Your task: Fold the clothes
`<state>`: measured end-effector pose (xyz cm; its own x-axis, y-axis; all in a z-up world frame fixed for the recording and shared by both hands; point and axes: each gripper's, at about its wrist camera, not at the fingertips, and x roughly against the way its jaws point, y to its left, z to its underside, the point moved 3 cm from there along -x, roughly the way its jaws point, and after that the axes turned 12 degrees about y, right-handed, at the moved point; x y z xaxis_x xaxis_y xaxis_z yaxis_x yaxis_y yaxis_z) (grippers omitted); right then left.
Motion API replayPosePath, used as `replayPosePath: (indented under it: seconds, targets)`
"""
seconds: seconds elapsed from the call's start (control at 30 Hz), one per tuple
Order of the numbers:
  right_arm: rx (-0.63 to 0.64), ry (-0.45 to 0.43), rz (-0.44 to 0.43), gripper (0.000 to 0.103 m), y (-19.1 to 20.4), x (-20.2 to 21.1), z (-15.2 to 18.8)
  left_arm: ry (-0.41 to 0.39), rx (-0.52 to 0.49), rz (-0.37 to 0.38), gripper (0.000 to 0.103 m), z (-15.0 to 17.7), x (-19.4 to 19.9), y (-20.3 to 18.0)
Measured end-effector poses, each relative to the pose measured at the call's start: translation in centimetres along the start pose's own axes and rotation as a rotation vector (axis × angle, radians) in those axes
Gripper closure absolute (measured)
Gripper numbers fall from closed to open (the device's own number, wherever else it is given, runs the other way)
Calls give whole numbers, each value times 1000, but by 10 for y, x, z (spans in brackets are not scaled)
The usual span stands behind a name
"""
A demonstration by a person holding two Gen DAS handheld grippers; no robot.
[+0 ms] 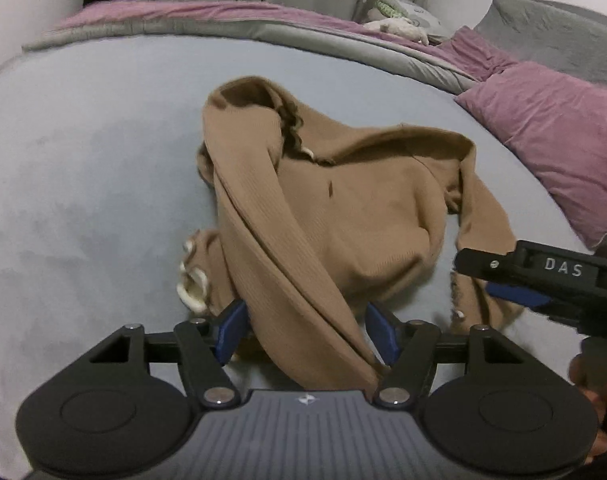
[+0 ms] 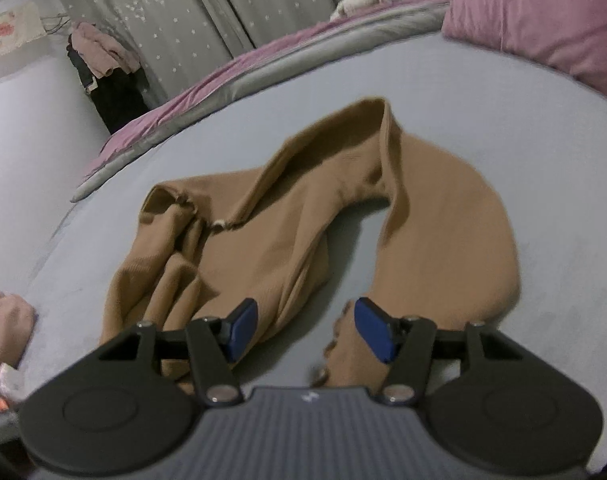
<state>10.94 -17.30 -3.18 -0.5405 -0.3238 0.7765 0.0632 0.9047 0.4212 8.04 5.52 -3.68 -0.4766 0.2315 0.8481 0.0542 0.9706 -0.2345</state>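
Observation:
A tan ribbed knit garment (image 1: 343, 208) lies crumpled on the grey-blue bed sheet (image 1: 83, 180). Its sleeve runs down between the open jaws of my left gripper (image 1: 307, 334), draped over the gripper's body. My right gripper (image 1: 503, 280) shows at the right of the left wrist view, by the garment's right sleeve. In the right wrist view the garment (image 2: 287, 216) spreads ahead on the sheet (image 2: 503, 128). My right gripper (image 2: 307, 330) is open, with the sleeve end lying against its right finger (image 2: 373, 330).
Purple pillows (image 1: 551, 136) lie at the right, a grey pillow (image 1: 563, 32) behind them. A purple and grey quilt (image 1: 223, 20) runs along the far side, before a grey starred curtain (image 2: 207, 8). Clothes (image 2: 103, 56) hang by the wall. A pink cloth (image 2: 3, 324) lies at the left.

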Motion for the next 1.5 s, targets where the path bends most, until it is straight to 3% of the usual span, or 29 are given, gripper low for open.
replayPosePath:
  seconds: [0.3,0.4,0.57,0.63,1.03,1.13,1.27,1.5]
  targets:
    - [-68,79,-23,46,-4,-16,9,54,70,86,42,2,-13,3]
    - [-71,82,-14,44,-1,-22,8,53,71,96,50,2,-14,3]
    - [-70,86,-6,39,2,-27,9,41,82,98,80,3,-12,6]
    - [-70,85,-7,39,2,-26,9,29,81,110,84,3,-8,6]
    - [-82,50,16,39,-7,-6,6,-121,44,100,89,-5,35,17]
    - [-106,50,6,39,-14,-3,5,-172,54,76,89,-13,47,28]
    - [-113,50,-4,39,-16,1,5,-245,91,-11,89,-28,58,53]
    - [-116,49,-8,39,-16,2,6,-284,170,-137,89,-48,56,98]
